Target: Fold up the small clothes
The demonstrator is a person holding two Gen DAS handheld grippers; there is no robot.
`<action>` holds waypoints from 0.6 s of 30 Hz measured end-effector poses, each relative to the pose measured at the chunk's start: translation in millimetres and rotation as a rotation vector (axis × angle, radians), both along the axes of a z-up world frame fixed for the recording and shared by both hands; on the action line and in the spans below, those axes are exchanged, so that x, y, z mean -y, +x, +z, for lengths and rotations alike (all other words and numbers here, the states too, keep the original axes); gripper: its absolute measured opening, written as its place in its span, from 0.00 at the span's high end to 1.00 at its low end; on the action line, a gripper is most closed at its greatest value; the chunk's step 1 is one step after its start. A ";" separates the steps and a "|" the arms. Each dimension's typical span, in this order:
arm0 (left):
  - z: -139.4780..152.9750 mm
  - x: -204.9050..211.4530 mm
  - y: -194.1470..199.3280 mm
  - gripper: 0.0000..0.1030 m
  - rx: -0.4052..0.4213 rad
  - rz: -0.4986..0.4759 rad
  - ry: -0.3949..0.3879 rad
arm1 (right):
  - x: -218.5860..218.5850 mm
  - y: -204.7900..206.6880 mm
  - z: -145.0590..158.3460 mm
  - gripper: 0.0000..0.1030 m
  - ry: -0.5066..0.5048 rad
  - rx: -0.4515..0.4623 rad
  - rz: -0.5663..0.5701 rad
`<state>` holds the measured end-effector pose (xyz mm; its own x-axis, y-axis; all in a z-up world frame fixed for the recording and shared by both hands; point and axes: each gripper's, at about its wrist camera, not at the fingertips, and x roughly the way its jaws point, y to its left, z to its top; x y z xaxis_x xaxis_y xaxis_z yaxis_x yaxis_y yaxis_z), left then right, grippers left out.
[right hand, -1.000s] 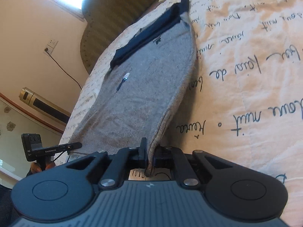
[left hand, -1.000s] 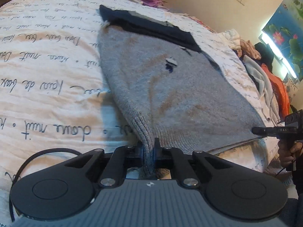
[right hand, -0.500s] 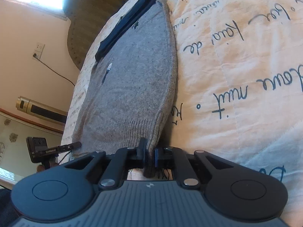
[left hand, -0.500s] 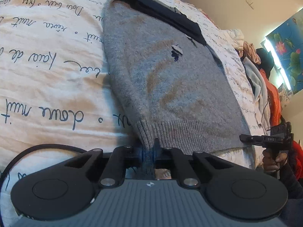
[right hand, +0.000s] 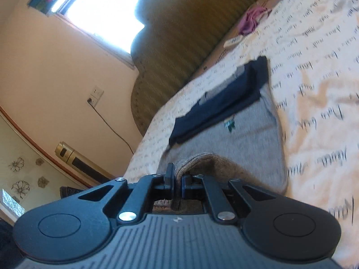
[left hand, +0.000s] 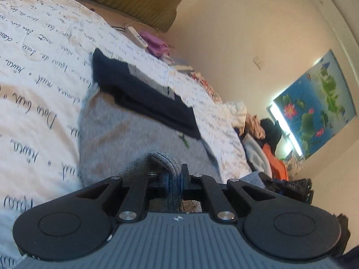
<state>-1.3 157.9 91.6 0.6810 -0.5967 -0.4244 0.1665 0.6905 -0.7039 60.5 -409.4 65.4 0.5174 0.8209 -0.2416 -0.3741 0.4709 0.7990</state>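
the grey sweater (left hand: pixel 125 139) lies on the bed (left hand: pixel 33 94), filling the middle of the left wrist frame, with its ribbed hem lifted off the bedding and bunched up at the lower centre. the left tool (left hand: pixel 175 179) has its jaws nearly closed on that ribbed hem, a thick fold of grey knit pinched between them and arching up just above the fingertips. in the right wrist frame the right tool (right hand: pixel 177 181) is likewise pinched on the hem, the jaws almost together with a brownish-grey ridge of knit pressed between them. the sweater (right hand: pixel 246 139) runs from the tool up toward the centre right of that frame, its body flat on the bedding and a small dark green emblem (right hand: pixel 230 124) showing on the chest. a folded navy garment (left hand: pixel 139 96) rests across the far end of the sweater, overlapping its upper edge, with a grey strip along its far side; it appears in the right wrist frame too, at centre right (right hand: pixel 224 103). the bedding is white with dark handwritten script. beyond it, a purple cloth (left hand: pixel 154 44) and a white remote (left hand: pixel 136 37) lie near the olive headboard (right hand: pixel 190 33). a pile of clothes (left hand: pixel 267 150) sits at the right of the left wrist frame, beneath a lotus picture (left hand: pixel 314 105). a bright window (right hand: pixel 105 9) fills the upper left of the right wrist frame.
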 end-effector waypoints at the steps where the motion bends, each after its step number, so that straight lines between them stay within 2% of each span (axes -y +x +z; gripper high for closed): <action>1: 2.3 -4.9 15.4 0.92 0.002 0.035 -0.033 | -1.5 17.6 2.3 0.95 0.008 0.011 -0.020; 3: 3.3 -11.8 46.0 0.92 0.008 0.088 -0.084 | -3.8 54.1 0.0 0.95 0.044 0.006 -0.059; 8: 0.6 -20.2 126.1 0.93 -0.007 0.164 -0.098 | -10.4 141.5 -22.5 0.95 0.096 -0.057 -0.137; 12: -3.7 -22.9 188.2 0.93 -0.019 0.192 -0.072 | -22.1 201.9 -36.8 0.95 0.084 -0.094 -0.164; 18: -8.7 -23.5 257.5 0.93 -0.011 0.224 -0.026 | -35.7 274.4 -51.8 0.95 0.076 -0.120 -0.180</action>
<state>256.2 181.4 82.9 0.7928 -0.4424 -0.4193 0.0032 0.6909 -0.7229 334.9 -373.7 13.6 0.6282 0.7362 -0.2518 -0.1893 0.4585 0.8683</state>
